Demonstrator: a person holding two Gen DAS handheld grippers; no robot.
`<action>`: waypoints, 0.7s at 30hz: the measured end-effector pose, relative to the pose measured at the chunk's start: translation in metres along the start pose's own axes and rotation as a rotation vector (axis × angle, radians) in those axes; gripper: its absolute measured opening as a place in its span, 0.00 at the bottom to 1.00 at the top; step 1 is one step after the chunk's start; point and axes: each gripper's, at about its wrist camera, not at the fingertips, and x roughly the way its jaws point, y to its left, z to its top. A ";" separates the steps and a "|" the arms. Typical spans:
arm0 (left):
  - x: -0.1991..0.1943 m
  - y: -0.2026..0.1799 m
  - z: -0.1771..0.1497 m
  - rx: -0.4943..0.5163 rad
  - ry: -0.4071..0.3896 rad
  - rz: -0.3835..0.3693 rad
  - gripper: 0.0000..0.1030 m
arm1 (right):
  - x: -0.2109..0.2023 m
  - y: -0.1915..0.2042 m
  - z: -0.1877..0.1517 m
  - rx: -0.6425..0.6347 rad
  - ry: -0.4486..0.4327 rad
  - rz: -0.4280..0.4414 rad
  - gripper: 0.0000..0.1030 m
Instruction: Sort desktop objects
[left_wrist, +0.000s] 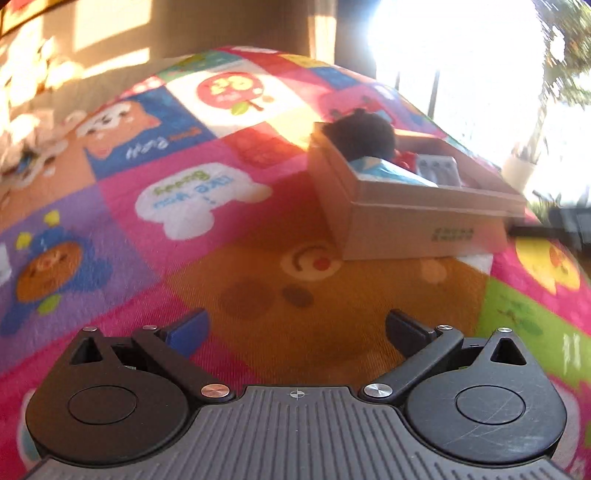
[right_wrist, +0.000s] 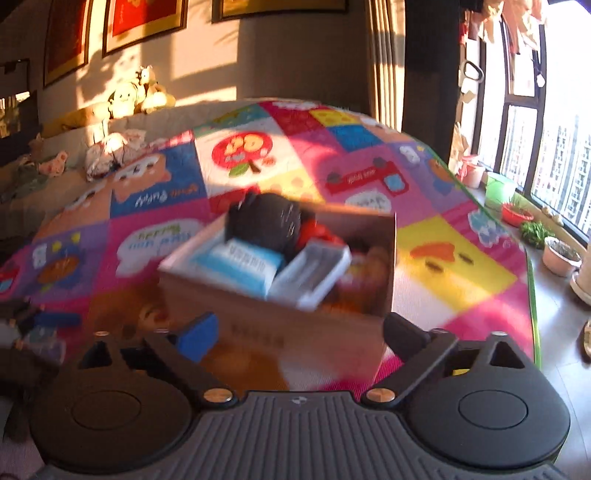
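Observation:
A brown cardboard box (left_wrist: 424, 229) stands on the colourful play mat, right of centre in the left wrist view. It holds a black fuzzy thing (left_wrist: 360, 134), a blue packet (left_wrist: 384, 168), something red and a clear plastic case (left_wrist: 439, 168). My left gripper (left_wrist: 297, 330) is open over the orange patch of mat, short of the box, with nothing between its fingers. In the right wrist view the same box (right_wrist: 280, 325) lies just beyond my right gripper (right_wrist: 299, 336), which is open and empty. The blue packet (right_wrist: 236, 266) and clear case (right_wrist: 314, 273) rest on top.
The mat (left_wrist: 184, 236) spreads out to the left of the box. Soft toys (right_wrist: 136, 92) and a crumpled bundle (right_wrist: 110, 151) sit at its far left edge. Plant pots (right_wrist: 557, 254) line the window sill on the right. A dark and blue thing (right_wrist: 55, 319) lies at the mat's near left.

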 end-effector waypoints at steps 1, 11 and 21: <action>0.000 0.001 0.001 -0.010 -0.009 0.006 1.00 | -0.002 0.005 -0.008 0.009 0.011 -0.009 1.00; 0.011 -0.004 0.000 0.040 0.025 0.069 1.00 | 0.037 0.026 -0.040 0.036 0.185 -0.083 1.00; 0.011 -0.005 -0.001 0.046 0.025 0.075 1.00 | 0.032 0.020 -0.050 0.074 0.124 -0.061 1.00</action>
